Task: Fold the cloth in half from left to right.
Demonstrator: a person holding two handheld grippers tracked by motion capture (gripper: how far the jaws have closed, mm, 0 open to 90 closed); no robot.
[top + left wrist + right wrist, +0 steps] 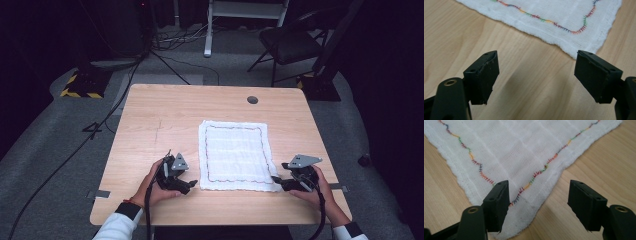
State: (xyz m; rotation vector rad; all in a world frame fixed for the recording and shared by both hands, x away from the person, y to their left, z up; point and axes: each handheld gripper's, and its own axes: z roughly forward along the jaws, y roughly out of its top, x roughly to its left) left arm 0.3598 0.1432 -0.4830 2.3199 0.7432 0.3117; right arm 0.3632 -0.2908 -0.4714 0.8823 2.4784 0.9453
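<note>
A white cloth (235,152) with a wavy multicoloured stitched border lies flat on the wooden table (150,130). My left gripper (192,182) is low over the bare wood just left of the cloth's near left corner (574,53), jaws open and empty. My right gripper (276,183) is at the cloth's near right corner (524,220), jaws open. Its left jaw stands over the cloth's corner and its right jaw over bare wood; nothing is pinched. In the left gripper view (535,77) the cloth (554,15) lies ahead of the jaws.
A round cable hole (252,99) sits near the table's far edge. Beyond the table on the grey carpet stand a black folding chair (292,42), a white frame leg (209,30) and trailing cables (125,90). Bare wood spreads left of the cloth.
</note>
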